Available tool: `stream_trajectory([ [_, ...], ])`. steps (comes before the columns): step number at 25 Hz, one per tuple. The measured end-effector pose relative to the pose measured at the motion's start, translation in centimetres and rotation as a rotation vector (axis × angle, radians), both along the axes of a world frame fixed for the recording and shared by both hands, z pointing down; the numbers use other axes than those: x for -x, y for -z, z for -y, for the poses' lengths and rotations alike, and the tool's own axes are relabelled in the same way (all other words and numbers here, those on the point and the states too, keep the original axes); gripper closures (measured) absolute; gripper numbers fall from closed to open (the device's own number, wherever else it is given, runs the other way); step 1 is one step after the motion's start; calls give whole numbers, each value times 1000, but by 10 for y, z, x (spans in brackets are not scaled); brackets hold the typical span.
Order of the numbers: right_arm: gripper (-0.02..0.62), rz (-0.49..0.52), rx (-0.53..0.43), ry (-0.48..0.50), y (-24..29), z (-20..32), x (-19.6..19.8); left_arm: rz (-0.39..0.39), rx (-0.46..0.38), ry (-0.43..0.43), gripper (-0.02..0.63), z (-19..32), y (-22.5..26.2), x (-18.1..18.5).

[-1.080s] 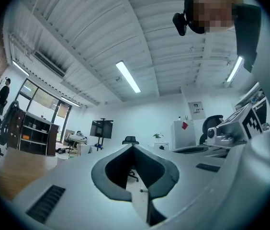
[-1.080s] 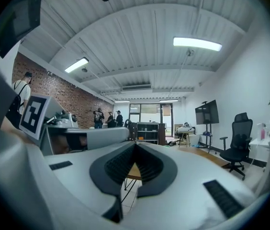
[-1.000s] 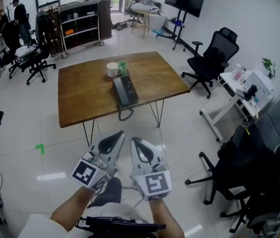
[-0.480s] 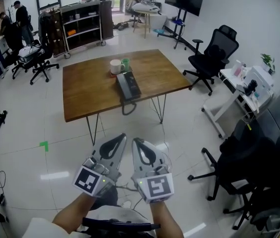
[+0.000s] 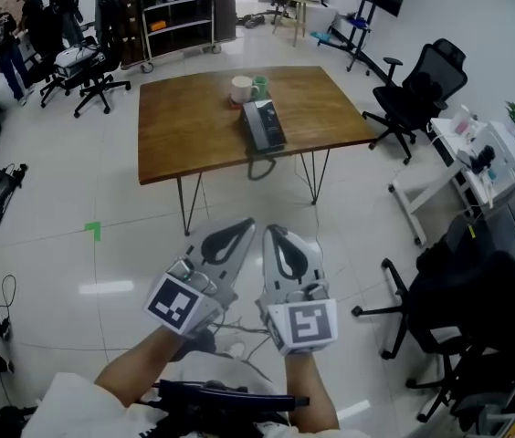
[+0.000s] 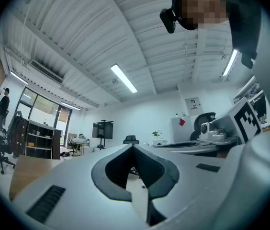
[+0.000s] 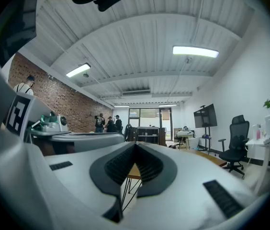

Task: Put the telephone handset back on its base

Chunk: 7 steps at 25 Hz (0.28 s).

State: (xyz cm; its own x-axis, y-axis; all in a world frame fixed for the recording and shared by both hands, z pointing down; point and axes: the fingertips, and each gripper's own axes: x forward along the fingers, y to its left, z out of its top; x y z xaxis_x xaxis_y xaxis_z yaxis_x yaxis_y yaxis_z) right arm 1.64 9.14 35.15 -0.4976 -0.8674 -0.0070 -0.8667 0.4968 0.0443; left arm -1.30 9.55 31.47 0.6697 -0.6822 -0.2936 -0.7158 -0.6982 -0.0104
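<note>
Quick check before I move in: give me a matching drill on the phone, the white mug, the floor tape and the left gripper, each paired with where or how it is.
1. telephone
2. white mug
3. green tape mark
4. left gripper

a. on the floor, left of the table in the head view
b. jaws shut, nothing held
c. at the table's near edge
d. beside the green mug

Pairs: 1-c, 2-d, 3-a, 4-b

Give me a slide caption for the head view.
Left gripper and right gripper shut and empty, far from the tabletop telephone.
</note>
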Motion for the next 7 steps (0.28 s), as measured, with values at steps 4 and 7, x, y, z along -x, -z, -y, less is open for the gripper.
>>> stream_trajectory([
  [4,592,-21,-8,12,-1,-3,5,-8,1,4,604,-3,1,4],
  [7,592,-20,-7,15,-1,-7,6,-9,-4,3,604,-7,1,4],
])
